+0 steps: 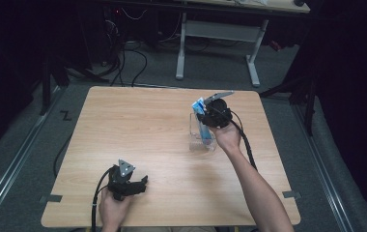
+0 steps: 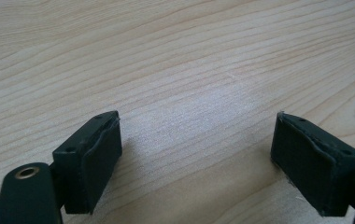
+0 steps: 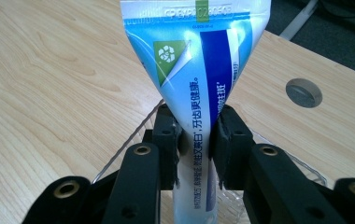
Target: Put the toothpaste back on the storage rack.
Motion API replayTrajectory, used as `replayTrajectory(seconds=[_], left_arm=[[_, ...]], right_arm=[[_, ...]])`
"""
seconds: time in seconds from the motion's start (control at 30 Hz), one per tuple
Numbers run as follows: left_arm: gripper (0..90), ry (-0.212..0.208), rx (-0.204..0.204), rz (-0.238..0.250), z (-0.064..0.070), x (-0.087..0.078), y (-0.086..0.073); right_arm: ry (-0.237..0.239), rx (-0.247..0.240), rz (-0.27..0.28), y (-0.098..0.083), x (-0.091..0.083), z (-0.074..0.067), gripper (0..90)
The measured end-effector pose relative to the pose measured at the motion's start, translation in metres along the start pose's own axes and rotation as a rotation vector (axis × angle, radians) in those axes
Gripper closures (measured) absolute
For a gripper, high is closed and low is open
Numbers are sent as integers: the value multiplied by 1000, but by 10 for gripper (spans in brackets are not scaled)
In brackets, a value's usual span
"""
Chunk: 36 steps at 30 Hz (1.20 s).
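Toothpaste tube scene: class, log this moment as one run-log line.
right gripper: shut on toothpaste tube | tube: upright in clear cup | left gripper: open, empty, low over table

Both forearms are bare, no sleeves showing. Each claw, left (image 1: 140, 182) and right (image 1: 205, 116), is black, with rectangular pads (image 2: 96, 158), brass-ringed screw holes, a grey three-cornered top plate and a trailing black cable.

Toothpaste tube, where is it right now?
In the high view, the toothpaste tube stands in a clear cup right of the table's centre, clamped by the right hand-held gripper.
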<state>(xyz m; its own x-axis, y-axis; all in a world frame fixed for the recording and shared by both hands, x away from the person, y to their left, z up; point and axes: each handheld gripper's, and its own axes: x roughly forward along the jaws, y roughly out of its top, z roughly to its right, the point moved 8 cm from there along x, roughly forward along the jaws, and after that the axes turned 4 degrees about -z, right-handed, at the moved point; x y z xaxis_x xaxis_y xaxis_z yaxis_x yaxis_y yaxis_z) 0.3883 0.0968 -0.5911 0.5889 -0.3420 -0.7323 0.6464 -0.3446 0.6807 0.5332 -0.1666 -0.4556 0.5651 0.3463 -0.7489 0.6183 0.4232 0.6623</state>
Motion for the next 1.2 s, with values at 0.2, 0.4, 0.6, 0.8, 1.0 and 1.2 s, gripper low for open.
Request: replayTrajectory(seconds=[0.2,0.4,0.6,0.8,1.0,1.2], left_arm=[[167,0,0,0,0,0,0],[167,0,0,0,0,0,0],[167,0,0,0,0,0,0],[167,0,0,0,0,0,0],[167,0,0,0,0,0,0],[167,0,1,0,0,0,0]], right_arm=[[2,0,0,2,5,-3,722],[-4,-9,-6,3,7,-6,716],[16,3,-15,3,11,-9,689],[9,9,-8,2,11,-9,639],[13,23,3,1,9,-6,570],[12,20,24,0,4,-7,522]])
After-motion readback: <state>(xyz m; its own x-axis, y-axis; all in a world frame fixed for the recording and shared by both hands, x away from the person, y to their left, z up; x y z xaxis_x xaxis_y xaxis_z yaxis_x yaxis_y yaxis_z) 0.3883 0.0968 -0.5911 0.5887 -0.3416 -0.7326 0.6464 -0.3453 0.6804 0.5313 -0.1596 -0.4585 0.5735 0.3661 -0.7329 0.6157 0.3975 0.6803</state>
